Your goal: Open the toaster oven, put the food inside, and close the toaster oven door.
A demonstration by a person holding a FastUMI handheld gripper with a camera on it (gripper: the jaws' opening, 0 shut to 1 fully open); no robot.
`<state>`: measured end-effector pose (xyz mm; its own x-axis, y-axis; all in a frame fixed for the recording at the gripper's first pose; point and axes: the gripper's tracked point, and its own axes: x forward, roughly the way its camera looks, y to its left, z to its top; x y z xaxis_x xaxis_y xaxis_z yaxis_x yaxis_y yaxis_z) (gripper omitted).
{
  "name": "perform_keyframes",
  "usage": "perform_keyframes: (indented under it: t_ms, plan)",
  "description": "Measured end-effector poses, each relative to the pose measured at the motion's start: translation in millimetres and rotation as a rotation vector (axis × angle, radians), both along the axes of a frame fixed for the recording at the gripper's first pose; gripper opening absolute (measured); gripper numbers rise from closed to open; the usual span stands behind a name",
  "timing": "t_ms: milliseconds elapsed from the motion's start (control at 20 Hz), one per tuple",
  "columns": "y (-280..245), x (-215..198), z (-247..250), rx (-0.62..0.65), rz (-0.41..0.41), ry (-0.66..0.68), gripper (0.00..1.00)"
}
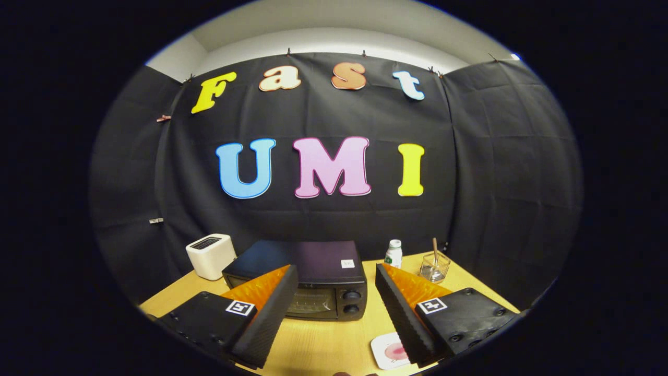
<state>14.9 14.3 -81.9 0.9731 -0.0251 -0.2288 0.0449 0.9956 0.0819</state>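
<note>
My fingers [336, 284] apart, right one hiding half the plate [383, 351]; oven [313, 277] shut ahead, stick in far-right glass [434, 267].

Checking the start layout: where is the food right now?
The food sits on a small white plate on the wooden table, in front of the toaster oven, beside one finger of the open claw.
</note>
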Motion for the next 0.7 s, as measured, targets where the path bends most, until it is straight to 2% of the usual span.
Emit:
perform_keyframes:
  t_ms: [300,500,700]
  plan:
    - [40,31,-28,-0.037,0.032,0.039,0.98]
    - [68,58,-49,0.018,0.027,0.092,0.98]
    - [83,80,-85,-0.012,0.041,0.162,0.98]
